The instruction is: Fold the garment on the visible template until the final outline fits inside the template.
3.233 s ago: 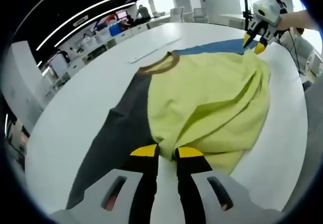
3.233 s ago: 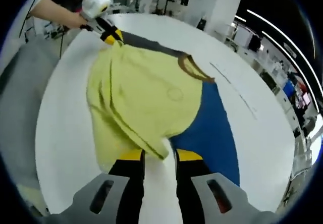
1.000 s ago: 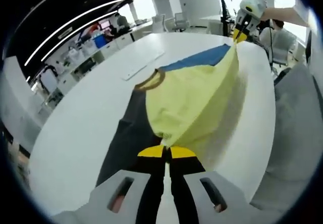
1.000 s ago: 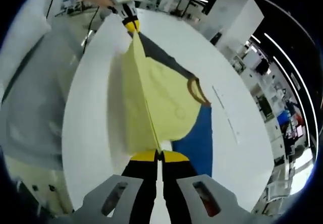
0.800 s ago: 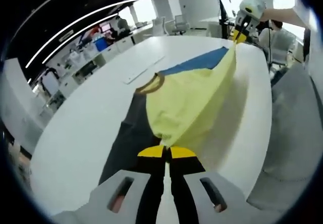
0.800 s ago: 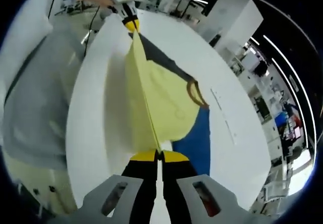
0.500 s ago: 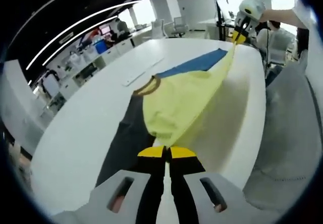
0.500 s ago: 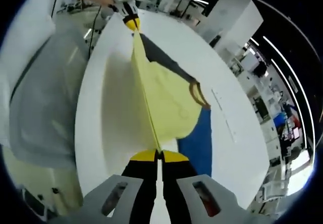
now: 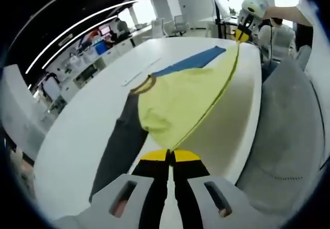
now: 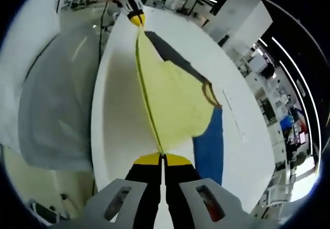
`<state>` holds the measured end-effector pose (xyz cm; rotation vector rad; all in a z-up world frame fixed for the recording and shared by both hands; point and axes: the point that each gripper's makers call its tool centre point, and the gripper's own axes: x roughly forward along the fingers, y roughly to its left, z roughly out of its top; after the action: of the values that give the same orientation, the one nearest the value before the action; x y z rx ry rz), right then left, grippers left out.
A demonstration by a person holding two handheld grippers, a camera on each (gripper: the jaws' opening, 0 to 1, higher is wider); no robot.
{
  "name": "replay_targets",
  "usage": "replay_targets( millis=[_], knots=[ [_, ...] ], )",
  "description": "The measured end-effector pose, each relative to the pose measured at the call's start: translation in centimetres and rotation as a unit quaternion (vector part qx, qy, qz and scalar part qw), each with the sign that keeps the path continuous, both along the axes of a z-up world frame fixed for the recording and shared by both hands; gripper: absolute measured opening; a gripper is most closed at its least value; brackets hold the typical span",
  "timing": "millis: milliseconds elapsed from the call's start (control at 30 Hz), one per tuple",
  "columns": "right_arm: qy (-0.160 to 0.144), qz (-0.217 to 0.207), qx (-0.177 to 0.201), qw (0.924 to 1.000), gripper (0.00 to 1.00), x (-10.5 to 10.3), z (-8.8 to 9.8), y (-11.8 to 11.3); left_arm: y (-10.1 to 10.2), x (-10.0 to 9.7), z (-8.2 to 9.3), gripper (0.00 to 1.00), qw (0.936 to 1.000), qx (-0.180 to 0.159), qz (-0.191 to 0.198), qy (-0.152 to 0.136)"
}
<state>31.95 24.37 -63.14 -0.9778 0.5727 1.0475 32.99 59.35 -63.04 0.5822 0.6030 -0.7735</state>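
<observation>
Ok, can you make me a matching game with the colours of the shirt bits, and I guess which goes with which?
Things:
1. shirt body
2. sleeve near the left gripper
3. sleeve near the right gripper
4. collar

Colours:
A. blue
B. brown
C. yellow
D. dark grey

Pairs: 1-C, 2-D, 3-A, 4-B. The left gripper and the right gripper each pinch the yellow hem, pulled taut between them, jaws closed on it.
</observation>
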Motion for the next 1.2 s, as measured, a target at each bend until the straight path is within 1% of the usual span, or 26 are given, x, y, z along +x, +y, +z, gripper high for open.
replay_targets(
  millis=[267, 400, 533, 733, 933, 1033, 1100, 1200],
  knots=[
    [0.005, -0.006, 0.004, 1.0, 0.01, -1.2, -0.4, -0.3, -0.1, -2.1, -0.8, 0.0, 0.9997, 0.011, -0.014, 0.015],
    [0.007, -0.005, -0.002, 1.0, 0.01, -1.7, -0.9, -0.4, -0.4, -2.9, -1.3, 0.0, 0.9992, 0.022, -0.025, 0.021],
    [0.01, -0.003, -0.011, 0.9999, 0.01, -2.2, -1.5, -0.4, -0.6, -3.8, -2.2, 0.0, 0.9981, 0.039, -0.04, 0.028],
    [0.02, 0.003, -0.022, 0.9995, 0.01, -3.1, -2.5, -0.4, -0.6, -4.9, -3.5, 0.0, 0.9966, 0.049, -0.05, 0.043],
    [0.029, 0.013, -0.04, 0.9987, 0.01, -3.8, -3.7, -0.4, -0.7, -5.8, -4.7, 0.0, 0.9939, 0.069, -0.066, 0.055],
    [0.031, 0.018, -0.047, 0.9982, 0.01, -4.1, -4.2, -0.4, -0.7, -6.0, -5.6, 0.0, 0.9923, 0.079, -0.074, 0.06],
    [0.036, 0.02, -0.051, 0.9979, 0.01, -4.4, -4.7, -0.3, -0.7, -6.5, -6.2, 0.0, 0.9904, 0.09, -0.082, 0.066],
    [0.041, 0.021, -0.054, 0.9974, 0.01, -4.8, -5.2, -0.3, -0.6, -7.0, -6.6, 0.0, 0.9894, 0.092, -0.085, 0.074]
  ],
)
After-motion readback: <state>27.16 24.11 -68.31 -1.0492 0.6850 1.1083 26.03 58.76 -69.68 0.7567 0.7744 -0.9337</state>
